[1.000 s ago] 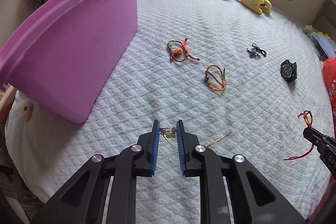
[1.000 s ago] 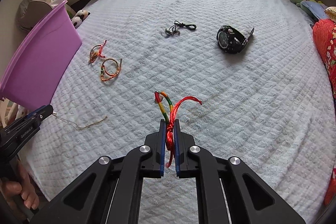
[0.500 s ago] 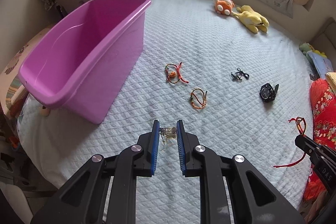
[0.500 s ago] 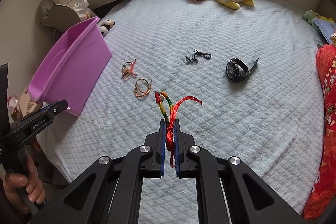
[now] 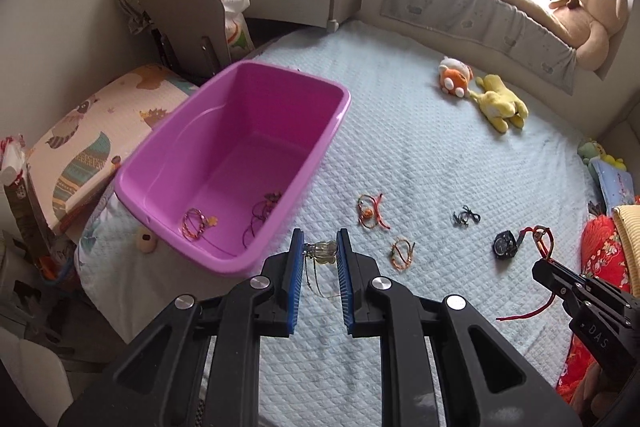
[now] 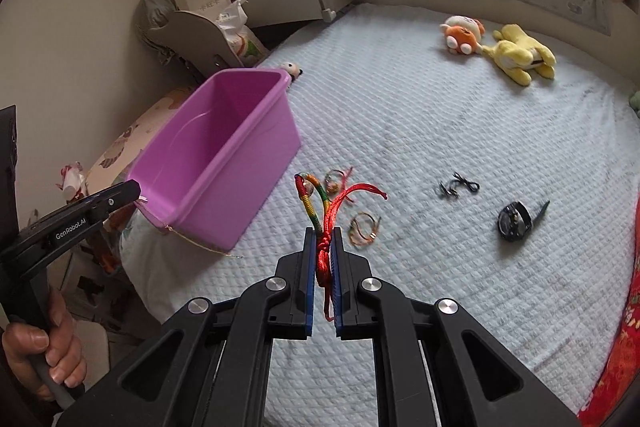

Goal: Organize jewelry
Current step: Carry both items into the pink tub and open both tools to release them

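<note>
Your left gripper (image 5: pixel 320 249) is clamped on a clear bead pendant (image 5: pixel 319 249), pinched between the blue pads near their tips; its thin chain (image 5: pixel 316 277) hangs down between the fingers and is hard to follow against the bedspread (image 5: pixel 420 155). Your right gripper (image 6: pixel 323 239) is closed tight on a red cord bracelet (image 6: pixel 325 247): the knot sits between the pads, a red, yellow and green braided loop (image 6: pixel 310 195) stands up past the tips, and a loose red end droops below.

The purple bin (image 5: pixel 224 163) lies left of both grippers, at the bed's edge. Only the left view looks into it, where two bracelets rest on the floor of the bin: a light one (image 5: pixel 194 223) and a darker one (image 5: pixel 262 215), too small to make out in detail. In the right view the near wall hides the bin's floor.

On the bedspread ahead, well apart from both grippers, lie two orange cord bracelets (image 5: pixel 370 213) (image 5: pixel 402 253), a small black tangle (image 5: pixel 464 217) that cannot be identified, and a black watch (image 5: pixel 505 245).

The right view alone shows your left hand (image 6: pixel 42 355) on the handle, cut off at the frame's edge, with the chain trailing from that gripper across the bin's corner. The left view catches the right gripper from the side, with the red cord dangling beneath it.
</note>
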{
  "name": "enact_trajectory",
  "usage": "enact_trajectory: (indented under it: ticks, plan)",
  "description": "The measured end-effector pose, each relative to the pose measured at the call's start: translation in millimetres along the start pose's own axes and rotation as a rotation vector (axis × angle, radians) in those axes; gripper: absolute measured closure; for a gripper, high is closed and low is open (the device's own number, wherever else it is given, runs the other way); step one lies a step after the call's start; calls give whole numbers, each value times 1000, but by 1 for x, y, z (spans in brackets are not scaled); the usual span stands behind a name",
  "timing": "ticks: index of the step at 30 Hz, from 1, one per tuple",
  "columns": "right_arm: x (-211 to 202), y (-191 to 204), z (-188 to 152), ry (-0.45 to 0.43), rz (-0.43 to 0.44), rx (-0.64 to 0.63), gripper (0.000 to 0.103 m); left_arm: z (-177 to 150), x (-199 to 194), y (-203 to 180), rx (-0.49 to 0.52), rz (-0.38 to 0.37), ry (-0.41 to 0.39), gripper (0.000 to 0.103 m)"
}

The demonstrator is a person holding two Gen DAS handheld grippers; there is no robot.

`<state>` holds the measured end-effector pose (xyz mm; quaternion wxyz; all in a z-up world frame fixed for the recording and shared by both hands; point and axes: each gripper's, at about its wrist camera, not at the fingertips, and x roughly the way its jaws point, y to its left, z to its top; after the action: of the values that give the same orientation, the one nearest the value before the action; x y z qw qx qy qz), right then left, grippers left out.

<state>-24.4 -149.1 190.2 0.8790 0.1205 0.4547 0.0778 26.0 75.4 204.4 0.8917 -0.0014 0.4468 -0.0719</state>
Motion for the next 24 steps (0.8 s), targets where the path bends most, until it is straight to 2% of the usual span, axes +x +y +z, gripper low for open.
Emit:
enact_trajectory:
  ticks: [7,13,19,24]
  plan:
    - [19,70,61,-38,30,-26,96,65,-6,49,45,-37,-51,87]
    - [53,131,106,-42,62,-39,96,103,15,93,70,-37,-52,86]
    - [107,176,137,28,93,-40,96,127,53,133,63,-44,-5,86]
    - [160,195,142,122,69,-47,96,122,101,153,71,-59,60,86]
